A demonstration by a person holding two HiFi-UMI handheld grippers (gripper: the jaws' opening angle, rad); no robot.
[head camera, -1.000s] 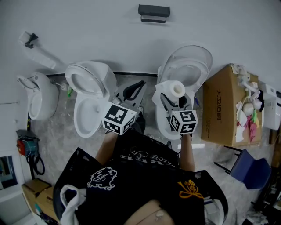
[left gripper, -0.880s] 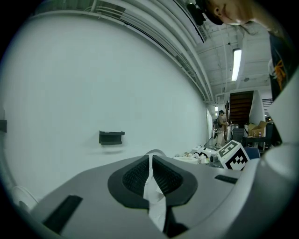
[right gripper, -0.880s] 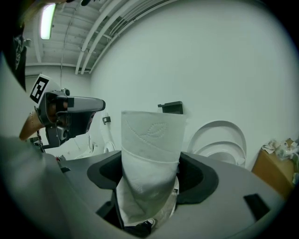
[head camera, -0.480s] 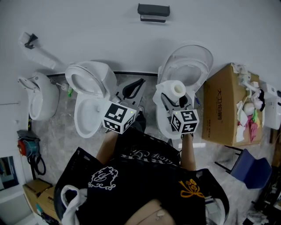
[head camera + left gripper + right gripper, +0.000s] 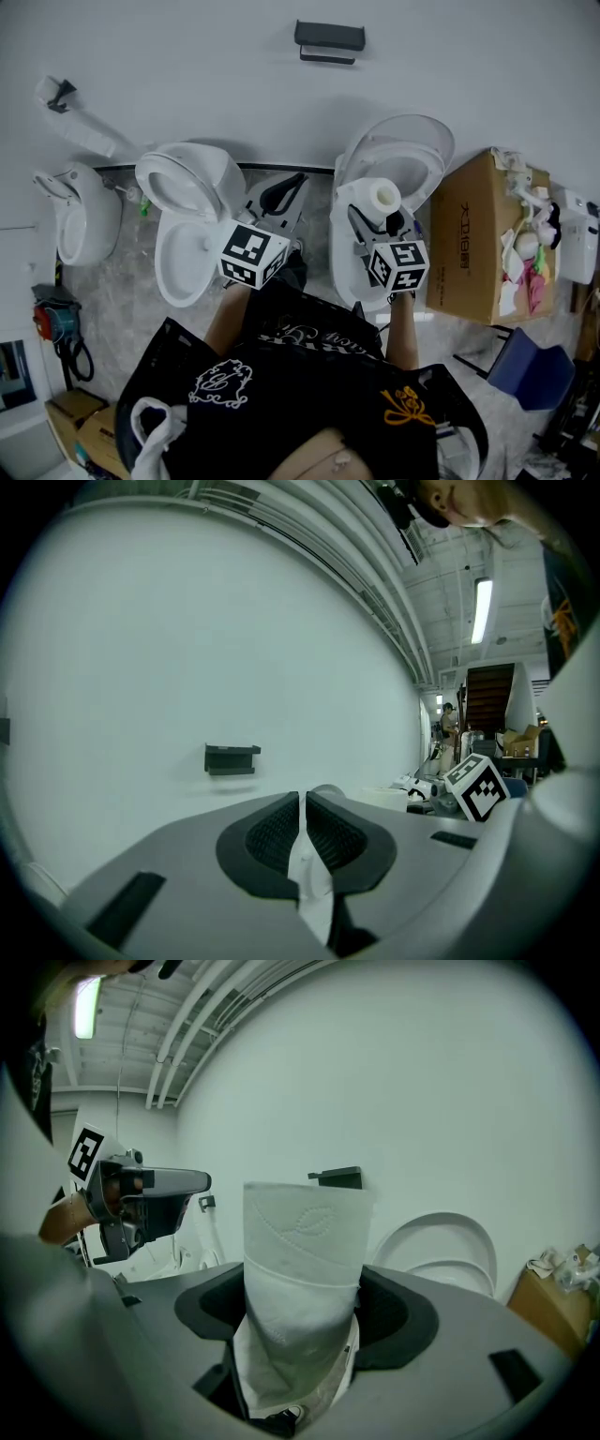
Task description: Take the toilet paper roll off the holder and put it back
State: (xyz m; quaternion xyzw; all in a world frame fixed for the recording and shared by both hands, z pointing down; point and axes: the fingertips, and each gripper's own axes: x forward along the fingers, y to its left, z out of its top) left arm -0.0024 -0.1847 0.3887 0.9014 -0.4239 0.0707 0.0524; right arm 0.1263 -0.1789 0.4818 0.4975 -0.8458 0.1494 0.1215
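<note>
In the head view my right gripper [image 5: 377, 214] is shut on the white toilet paper roll [image 5: 382, 195], held upright over the right toilet. In the right gripper view the roll [image 5: 302, 1260] stands between the dark pads of that gripper [image 5: 305, 1307]. The black holder [image 5: 328, 37] is mounted high on the white wall, well beyond both grippers; it shows as the holder [image 5: 339, 1177] behind the roll and the holder [image 5: 231, 758] left of the jaws. My left gripper [image 5: 298, 180] hangs between the two toilets, its jaws together. In its own view the left gripper [image 5: 302, 808] shows only a thin white sliver between the pads.
Two open white toilets stand below the wall, the left toilet [image 5: 187, 225] and the right toilet [image 5: 398, 155]. A third white fixture [image 5: 84, 216] is at far left. A cardboard box [image 5: 478, 234] of clutter stands right, with a blue chair [image 5: 530, 375] in front of it.
Both grippers have edged a little toward the wall. The roll has stayed upright in the right gripper's grip, and the left jaws have stayed together.
</note>
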